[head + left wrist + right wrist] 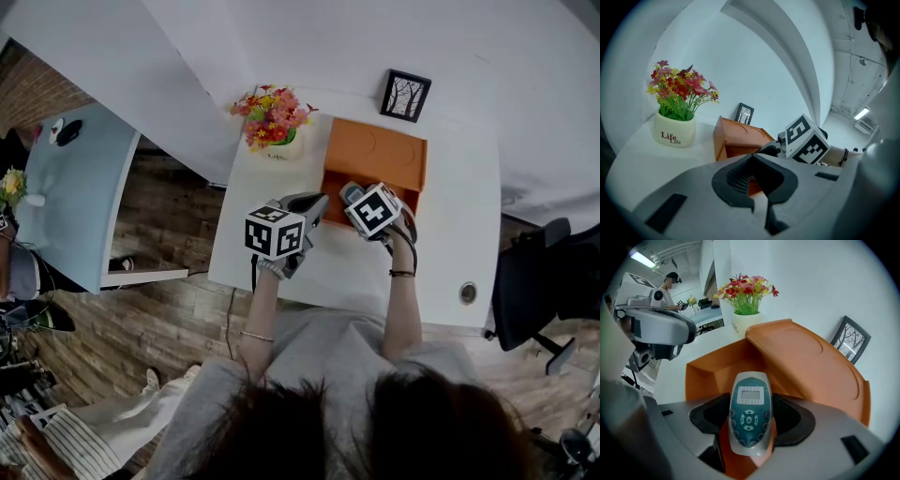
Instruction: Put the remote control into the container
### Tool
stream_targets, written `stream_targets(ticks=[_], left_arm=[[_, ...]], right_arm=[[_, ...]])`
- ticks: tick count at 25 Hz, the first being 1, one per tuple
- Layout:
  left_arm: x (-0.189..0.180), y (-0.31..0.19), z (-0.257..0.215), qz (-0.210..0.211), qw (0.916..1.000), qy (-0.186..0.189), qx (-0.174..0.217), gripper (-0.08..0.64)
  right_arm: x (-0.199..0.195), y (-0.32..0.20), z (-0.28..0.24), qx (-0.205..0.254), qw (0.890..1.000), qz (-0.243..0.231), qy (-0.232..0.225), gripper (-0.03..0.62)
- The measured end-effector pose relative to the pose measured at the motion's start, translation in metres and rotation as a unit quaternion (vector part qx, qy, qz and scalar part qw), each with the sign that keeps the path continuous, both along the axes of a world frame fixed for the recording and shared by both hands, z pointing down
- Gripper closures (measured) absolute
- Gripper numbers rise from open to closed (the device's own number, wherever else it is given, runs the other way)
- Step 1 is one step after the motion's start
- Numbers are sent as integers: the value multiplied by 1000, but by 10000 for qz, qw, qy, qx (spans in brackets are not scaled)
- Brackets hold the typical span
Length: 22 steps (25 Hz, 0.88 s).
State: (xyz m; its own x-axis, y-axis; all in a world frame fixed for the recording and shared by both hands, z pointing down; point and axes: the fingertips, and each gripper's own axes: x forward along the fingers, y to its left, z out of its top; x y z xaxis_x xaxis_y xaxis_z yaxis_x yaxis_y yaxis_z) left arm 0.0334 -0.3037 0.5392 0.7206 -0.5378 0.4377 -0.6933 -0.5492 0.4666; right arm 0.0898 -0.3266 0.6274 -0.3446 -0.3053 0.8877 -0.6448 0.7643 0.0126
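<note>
Silver-edged teal remote control [749,401] (small grey screen) tight between right tongs [750,422] at orange container [811,366]; left tongs [752,177] together.

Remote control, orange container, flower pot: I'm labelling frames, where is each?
remote control [749,420]: right gripper view, its button pad.
orange container [811,362]: right gripper view, its flat top panel.
flower pot [674,133]: left gripper view, its white front.
</note>
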Motion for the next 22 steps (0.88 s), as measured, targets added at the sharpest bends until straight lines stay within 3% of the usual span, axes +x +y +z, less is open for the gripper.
stream_targets(ticks=[6,22], left_arm=[[-3,-2,1,-6,10000,-12,-28,557],[0,-2,0,47,10000,32,-53,557]], right_arm=[[8,4,11,-257,9993,65,277,308],[5,6,9,-201,9997,88,-67,307]])
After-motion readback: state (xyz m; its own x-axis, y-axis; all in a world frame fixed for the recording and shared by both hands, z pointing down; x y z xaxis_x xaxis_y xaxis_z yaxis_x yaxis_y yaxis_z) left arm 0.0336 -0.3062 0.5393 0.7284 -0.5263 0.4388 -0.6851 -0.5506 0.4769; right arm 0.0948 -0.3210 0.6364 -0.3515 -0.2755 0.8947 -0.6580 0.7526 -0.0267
